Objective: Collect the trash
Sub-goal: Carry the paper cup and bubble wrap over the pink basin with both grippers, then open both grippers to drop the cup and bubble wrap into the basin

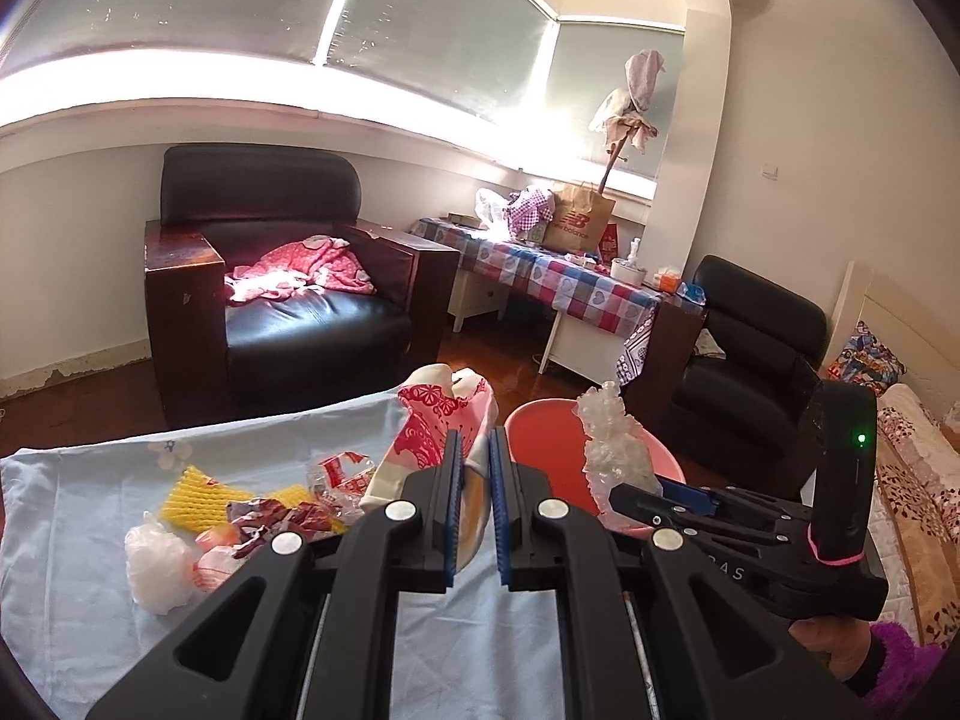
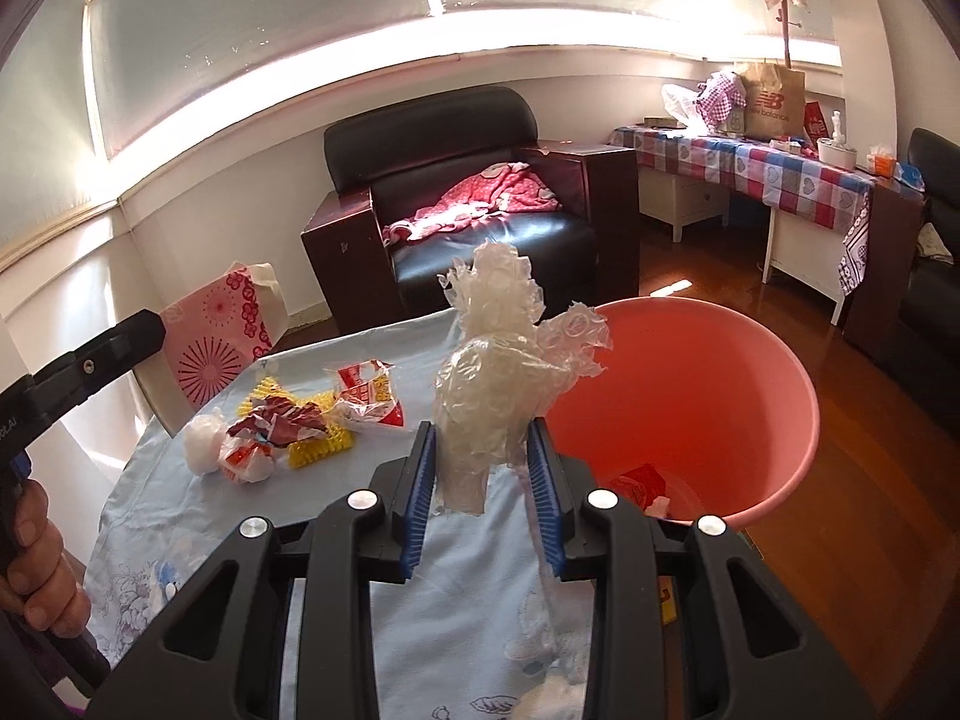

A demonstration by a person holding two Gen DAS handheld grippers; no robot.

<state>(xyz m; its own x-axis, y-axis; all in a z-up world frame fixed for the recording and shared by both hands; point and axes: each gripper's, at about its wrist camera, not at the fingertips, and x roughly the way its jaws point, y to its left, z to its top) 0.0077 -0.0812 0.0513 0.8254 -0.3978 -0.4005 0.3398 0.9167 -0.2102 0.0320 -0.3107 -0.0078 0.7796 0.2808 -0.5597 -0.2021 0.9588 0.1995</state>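
On the left of the pale blue cloth-covered surface (image 2: pixel 180 498) we see loose trash: a white crumpled plastic ball (image 2: pixel 203 445), a yellow foam fruit net (image 2: pixel 318 450), a dark red torn wrapper (image 2: pixel 276 423) lying on the net, and a red-and-white crinkled packet (image 2: pixel 366 399) just beside it.

Only the right wrist view shows the pink paper bag with red flower print (image 2: pixel 219 339) as a whole, held up at the surface's far left edge by the left gripper (image 1: pixel 475 504). The left wrist view shows the grip itself: the blue pads are pressed close together, pinching the bag's lower edge between them.

To the right, the right gripper (image 2: pixel 483 501) has its jaws partly spread, and a clear crumpled bubble-wrap wad (image 2: pixel 498 372) stands upright between the blue pads, touching the left one; we cannot tell whether the right pad touches it. The wad is beside the rim of the pink round plastic basin (image 2: pixel 774 372), which sits past the surface's right edge.

Only the right wrist view looks into the basin, where a red scrap (image 2: pixel 639 480) lies at the bottom.
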